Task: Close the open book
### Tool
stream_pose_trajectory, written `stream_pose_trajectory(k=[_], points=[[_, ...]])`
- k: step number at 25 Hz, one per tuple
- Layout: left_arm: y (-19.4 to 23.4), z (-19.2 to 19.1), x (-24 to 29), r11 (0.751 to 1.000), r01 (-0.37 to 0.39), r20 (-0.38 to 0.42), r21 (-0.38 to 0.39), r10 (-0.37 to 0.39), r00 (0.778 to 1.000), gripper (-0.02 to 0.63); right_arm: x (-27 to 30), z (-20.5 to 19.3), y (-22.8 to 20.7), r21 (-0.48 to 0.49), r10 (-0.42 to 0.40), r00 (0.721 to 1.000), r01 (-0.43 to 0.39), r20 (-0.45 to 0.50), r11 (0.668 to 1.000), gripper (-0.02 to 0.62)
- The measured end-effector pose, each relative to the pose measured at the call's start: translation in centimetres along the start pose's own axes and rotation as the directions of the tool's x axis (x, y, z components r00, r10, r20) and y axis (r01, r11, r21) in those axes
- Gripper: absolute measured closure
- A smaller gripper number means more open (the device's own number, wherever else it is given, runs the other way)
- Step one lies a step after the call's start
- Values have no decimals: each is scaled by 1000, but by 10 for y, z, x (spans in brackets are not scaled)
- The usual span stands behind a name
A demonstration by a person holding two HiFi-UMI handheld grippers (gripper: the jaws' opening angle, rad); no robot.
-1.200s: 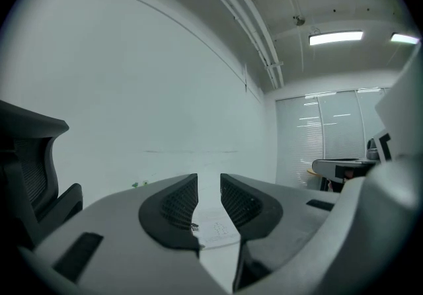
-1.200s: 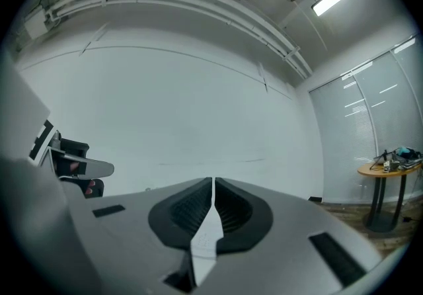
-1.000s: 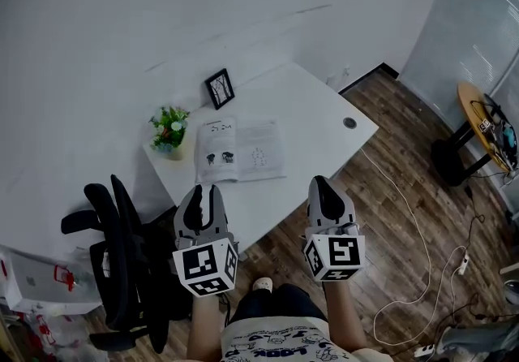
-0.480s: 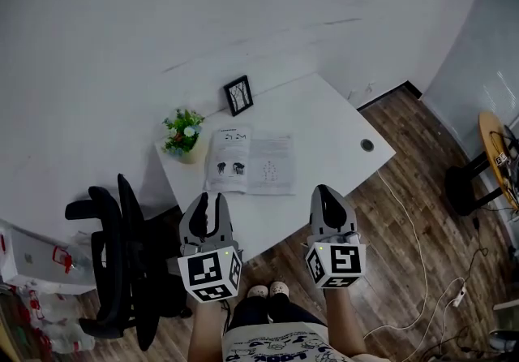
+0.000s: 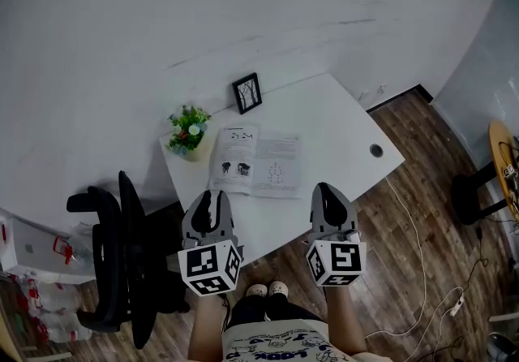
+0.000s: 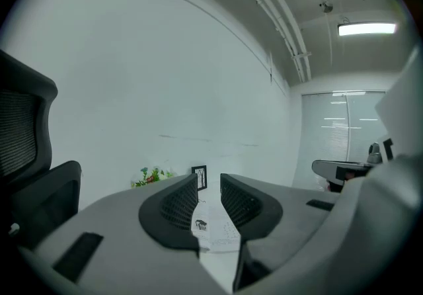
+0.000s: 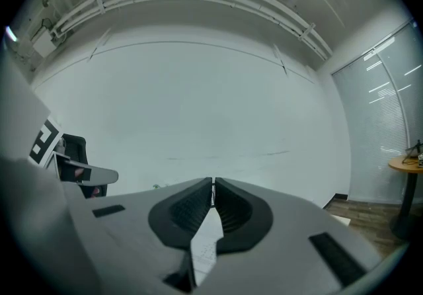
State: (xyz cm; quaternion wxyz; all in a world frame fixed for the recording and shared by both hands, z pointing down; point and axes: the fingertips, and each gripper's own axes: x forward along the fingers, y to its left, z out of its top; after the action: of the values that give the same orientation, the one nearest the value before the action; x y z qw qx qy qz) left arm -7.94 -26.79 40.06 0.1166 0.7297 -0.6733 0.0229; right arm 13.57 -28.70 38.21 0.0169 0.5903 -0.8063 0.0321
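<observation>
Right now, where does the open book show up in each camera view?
Head view: open book, centre of frame.
Left gripper view: book low centre, seen between the jaws.
Right gripper view: book only a page sliver, low between the jaws.
Shared landmark: potted plant, left of the book.

The head view looks steeply down from high above the desk (image 5: 340, 121), with the left gripper (image 5: 212, 200) and right gripper (image 5: 327, 192) near its bottom. Each gripper view looks nearly level along its own jaws toward the wall (image 6: 165, 88); all three share the open book (image 5: 258, 161).
</observation>
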Motion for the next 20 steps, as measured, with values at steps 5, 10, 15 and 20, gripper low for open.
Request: stream_pose_trajectory(k=[5,10,15,20], points=[[7,-18,18,997,4,-50,-82,-8,999,518,12,-7,-4,2,3,1000,-3,-17,1000,560],[11,-33,33,987,14,-84,-159,-28,996,518,21,-14,-8,2,6,999,-6,-36,1000,560],[14,-53,49,972,15,-133,-236,-48,990,511,29,-22,-12,1,2,998,-2,-55,1000,560],[20,-77,65,944,8,-182,-329,-72,981,497,38,-24,-14,3,3,998,-3,-61,1000,560]])
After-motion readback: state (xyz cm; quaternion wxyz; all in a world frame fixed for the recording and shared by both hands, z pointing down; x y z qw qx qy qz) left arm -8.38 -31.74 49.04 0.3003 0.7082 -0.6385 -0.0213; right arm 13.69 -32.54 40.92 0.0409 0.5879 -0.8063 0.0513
